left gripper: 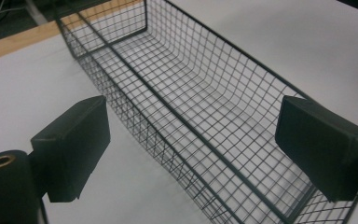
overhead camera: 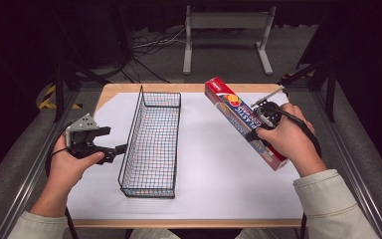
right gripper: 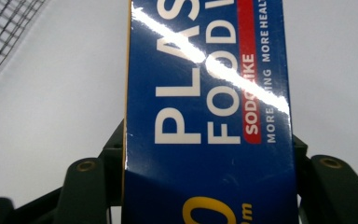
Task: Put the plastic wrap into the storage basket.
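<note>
From above, your right gripper (overhead camera: 258, 130) clamps the long plastic-wrap box (overhead camera: 238, 117), tilted over the table's right side, while your left gripper (overhead camera: 117, 149) sits just left of the wire basket (overhead camera: 151, 144). In the left gripper view, your jaws gape empty over the basket's near wall (left gripper: 186, 140). In the right gripper view, the box (right gripper: 205, 116) is pinched between your jaws.

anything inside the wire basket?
Nothing: through the wire basket mesh only white table cover shows, in the high view and the left gripper view alike. No part of its floor is covered.

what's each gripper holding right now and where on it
The right gripper is shut on the plastic wrap box, across its long sides near its middle. The left gripper is open beside the wire basket, holding nothing.
</note>
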Available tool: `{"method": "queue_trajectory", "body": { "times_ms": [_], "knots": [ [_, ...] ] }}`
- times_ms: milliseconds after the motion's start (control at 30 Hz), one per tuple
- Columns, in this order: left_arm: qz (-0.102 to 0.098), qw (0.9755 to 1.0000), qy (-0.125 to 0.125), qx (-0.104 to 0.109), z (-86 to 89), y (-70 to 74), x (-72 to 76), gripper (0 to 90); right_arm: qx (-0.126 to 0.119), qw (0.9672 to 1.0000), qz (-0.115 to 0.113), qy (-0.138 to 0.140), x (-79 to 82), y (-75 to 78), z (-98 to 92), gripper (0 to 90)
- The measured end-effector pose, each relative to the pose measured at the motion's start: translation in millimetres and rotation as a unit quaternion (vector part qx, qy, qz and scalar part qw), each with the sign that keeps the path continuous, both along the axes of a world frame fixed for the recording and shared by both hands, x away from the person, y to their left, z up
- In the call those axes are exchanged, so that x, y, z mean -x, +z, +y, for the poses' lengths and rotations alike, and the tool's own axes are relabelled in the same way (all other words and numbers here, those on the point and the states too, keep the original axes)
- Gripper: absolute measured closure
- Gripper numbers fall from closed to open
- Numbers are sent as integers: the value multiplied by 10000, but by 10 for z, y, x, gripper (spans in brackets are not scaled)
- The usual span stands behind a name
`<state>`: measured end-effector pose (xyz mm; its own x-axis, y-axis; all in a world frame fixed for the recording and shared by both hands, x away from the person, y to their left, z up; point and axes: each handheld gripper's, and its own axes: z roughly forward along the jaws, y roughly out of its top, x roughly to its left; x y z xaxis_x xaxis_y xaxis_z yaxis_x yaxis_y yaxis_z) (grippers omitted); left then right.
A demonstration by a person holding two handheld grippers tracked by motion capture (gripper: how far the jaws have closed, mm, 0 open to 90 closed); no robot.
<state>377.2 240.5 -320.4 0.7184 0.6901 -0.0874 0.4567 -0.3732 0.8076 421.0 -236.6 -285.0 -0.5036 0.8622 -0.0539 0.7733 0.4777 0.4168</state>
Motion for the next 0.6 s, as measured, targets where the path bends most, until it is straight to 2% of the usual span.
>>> {"method": "queue_trajectory", "body": {
  "times_ms": [33,133,267,333,433,467,500,600],
  "knots": [
    [22,10000,12,13,-16,17,5,102,20,9999,-14,112,12,24,10,409],
    [8,9998,-196,-38,-86,75,2,104,4,9992,17,395,44,89,38,409],
    [-110,9990,-397,-161,-177,161,-6,104,40,9972,-43,747,79,135,94,409],
    [-92,9987,-470,-167,-211,199,-7,103,82,9952,-66,974,96,151,131,409],
    [-191,9976,-614,-270,-276,264,-16,102,46,9923,-118,1236,105,154,164,409],
    [-225,9972,-652,-294,-293,278,-20,102,25,9903,-129,1381,112,161,181,409],
    [-225,9972,-652,-294,-293,278,-20,101,25,9903,-129,1381,112,161,181,409],
    [-292,9955,-825,-375,-353,333,-26,100,-18,9842,-136,1767,133,181,214,409]
  ]
}}
